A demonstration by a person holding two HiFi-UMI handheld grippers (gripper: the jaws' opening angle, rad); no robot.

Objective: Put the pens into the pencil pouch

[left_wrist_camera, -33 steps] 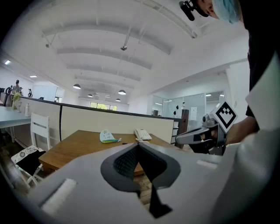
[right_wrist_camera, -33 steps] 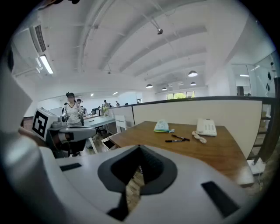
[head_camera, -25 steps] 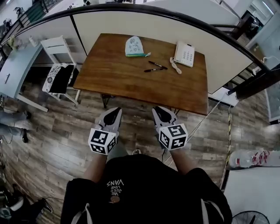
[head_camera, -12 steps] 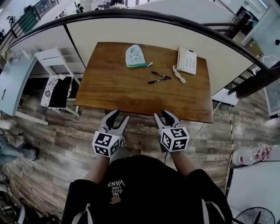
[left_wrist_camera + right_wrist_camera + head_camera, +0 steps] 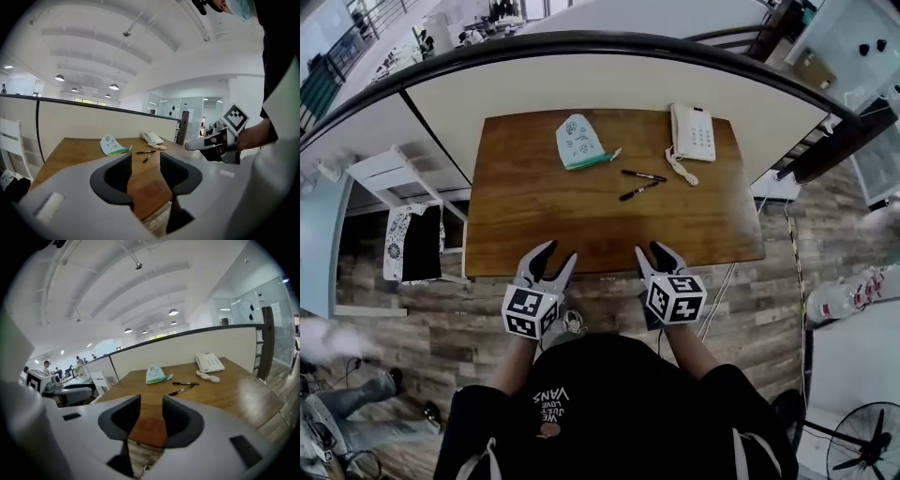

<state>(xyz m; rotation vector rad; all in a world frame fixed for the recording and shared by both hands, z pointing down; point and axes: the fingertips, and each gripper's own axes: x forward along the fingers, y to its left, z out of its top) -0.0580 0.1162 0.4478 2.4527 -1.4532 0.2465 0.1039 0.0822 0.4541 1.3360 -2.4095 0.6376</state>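
Note:
On the brown table [image 5: 544, 216] lies a pale green pencil pouch [image 5: 578, 142] near the far edge, left of centre. Two dark pens [image 5: 643, 175] [image 5: 638, 191] lie to the right of it. My left gripper [image 5: 558, 255] hangs over the table's near edge, its jaws opening with nothing between them. My right gripper [image 5: 654, 251] hangs beside it, open and empty. The left gripper view shows the pouch [image 5: 112, 145] and pens [image 5: 146, 152] far beyond its jaws. In the right gripper view the pouch [image 5: 155, 373] and pens [image 5: 185, 383] are equally distant.
A white desk phone [image 5: 692, 132] with a coiled cord sits at the table's far right corner. A cream partition [image 5: 619, 80] runs behind the table. A white chair [image 5: 389, 173] stands to the left, and a cable [image 5: 727, 277] hangs off the right front corner.
Both grippers went from shut to open. They moved forward from above the wooden floor up to the table's near edge, and the table now sits closer in view.

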